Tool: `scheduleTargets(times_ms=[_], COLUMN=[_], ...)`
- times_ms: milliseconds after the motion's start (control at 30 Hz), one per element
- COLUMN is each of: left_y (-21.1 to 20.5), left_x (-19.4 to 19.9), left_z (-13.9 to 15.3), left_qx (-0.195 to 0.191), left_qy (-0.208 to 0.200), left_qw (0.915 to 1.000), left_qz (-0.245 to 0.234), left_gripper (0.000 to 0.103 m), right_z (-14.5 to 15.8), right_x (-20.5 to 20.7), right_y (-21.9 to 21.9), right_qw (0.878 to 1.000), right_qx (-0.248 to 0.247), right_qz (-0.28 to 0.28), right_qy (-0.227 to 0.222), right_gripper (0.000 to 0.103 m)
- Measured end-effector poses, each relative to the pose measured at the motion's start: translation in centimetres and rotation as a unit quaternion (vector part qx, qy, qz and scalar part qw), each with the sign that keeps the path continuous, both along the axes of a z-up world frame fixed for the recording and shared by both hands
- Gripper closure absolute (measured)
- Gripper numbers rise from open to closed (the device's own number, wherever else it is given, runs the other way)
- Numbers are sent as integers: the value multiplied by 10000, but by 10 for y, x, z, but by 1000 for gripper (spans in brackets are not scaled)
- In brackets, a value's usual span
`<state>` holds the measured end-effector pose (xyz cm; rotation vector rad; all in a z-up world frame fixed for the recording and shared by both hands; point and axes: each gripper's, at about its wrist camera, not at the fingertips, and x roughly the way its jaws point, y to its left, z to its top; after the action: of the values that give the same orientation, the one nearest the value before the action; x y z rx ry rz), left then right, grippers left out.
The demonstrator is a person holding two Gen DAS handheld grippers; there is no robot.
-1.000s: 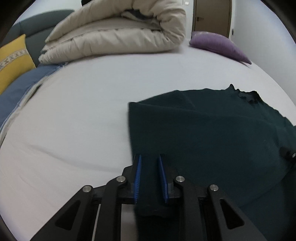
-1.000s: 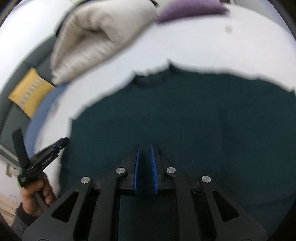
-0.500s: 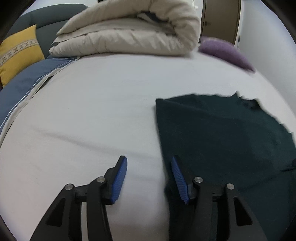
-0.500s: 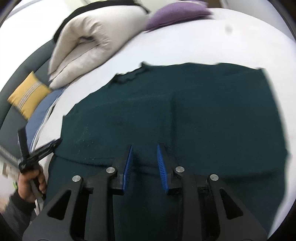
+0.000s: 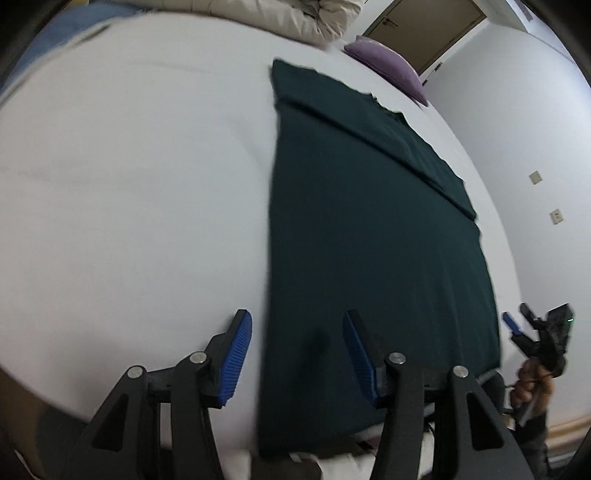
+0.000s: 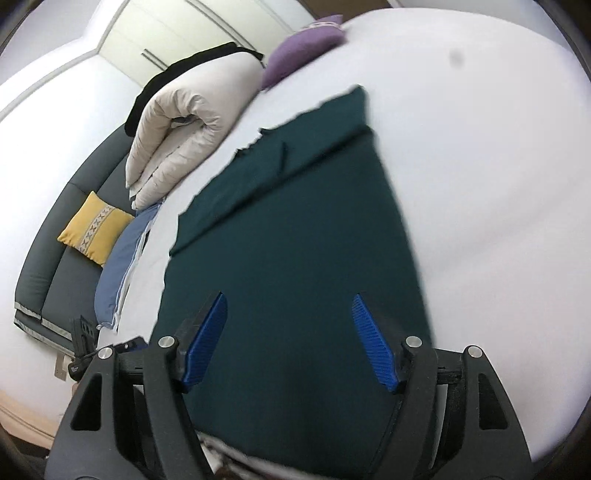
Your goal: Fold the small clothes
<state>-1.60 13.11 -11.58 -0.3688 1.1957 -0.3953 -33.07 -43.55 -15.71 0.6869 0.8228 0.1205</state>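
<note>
A dark green garment [image 5: 369, 229] lies flat on the white bed [image 5: 129, 184], its sleeves folded in, and its hem hangs over the near edge. It also shows in the right wrist view [image 6: 295, 236]. My left gripper [image 5: 297, 356] is open and empty above the garment's near left edge. My right gripper [image 6: 290, 339] is open and empty above the garment's near part. The right gripper also shows at the far right of the left wrist view [image 5: 517, 326], beside the garment's right edge.
A rolled beige duvet [image 6: 177, 133] and a purple pillow [image 6: 303, 48] lie at the head of the bed. A blue pillow [image 6: 122, 258], a grey sofa [image 6: 55, 254] and a yellow cushion [image 6: 94, 232] stand to the left. A door [image 5: 424, 29] is behind the bed.
Both grippers let go of the garment, opened wide and pulled back toward the near edge of the bed. The garment now lies flat and longer in view.
</note>
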Motion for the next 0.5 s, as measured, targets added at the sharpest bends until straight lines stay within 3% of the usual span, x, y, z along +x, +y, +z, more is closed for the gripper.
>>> scheduleTargets(times_ms=[233,500], left_y=[4,11], left_x=[-22,-20], left_z=[-14,-26], left_qx=[-559,-982], left_qy=[392,764], left_qw=[9975,9921], left_qz=[-193,-133], left_gripper=[51,69], right_z=[-26,-44], right_x=[-65,-87], right_y=[-32,-56], right_qw=[9980,9936], right_qx=[515,984], right_qz=[-295,-407], right_qy=[219,378], right_gripper=[34,34])
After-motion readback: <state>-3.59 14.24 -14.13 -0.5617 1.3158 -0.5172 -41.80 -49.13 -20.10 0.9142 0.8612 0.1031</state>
